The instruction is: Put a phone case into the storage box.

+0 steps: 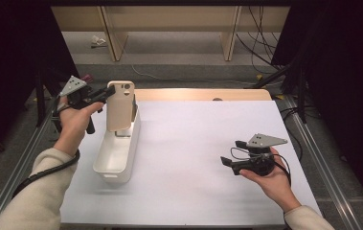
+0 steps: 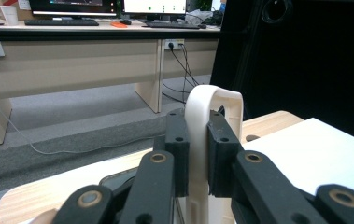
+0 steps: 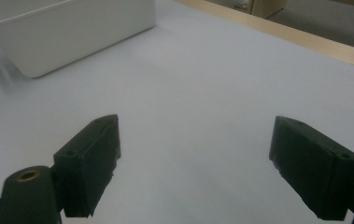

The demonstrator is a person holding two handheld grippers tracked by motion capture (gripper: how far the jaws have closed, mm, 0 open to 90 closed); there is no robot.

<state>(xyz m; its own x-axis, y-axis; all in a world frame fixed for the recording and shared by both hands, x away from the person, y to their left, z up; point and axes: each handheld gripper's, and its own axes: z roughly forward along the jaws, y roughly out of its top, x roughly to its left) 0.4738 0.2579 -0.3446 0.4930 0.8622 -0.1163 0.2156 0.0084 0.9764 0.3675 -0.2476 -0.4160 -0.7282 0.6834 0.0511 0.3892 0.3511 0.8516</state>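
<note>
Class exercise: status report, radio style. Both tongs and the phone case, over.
Left tongs shut on phone case, held upright over white bin. Right tongs open, holding nothing, low over table. Nothing blocking.

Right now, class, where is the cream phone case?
In the high view, the phone case stands upright at the table's left, clamped in the left gripper over the far end of the white bin.

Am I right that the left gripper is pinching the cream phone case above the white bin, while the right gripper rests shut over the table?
Not quite. The left gripper does pinch the cream phone case above the white bin, but the right gripper is open: the right gripper view shows its jaws wide apart over the white table.
</note>
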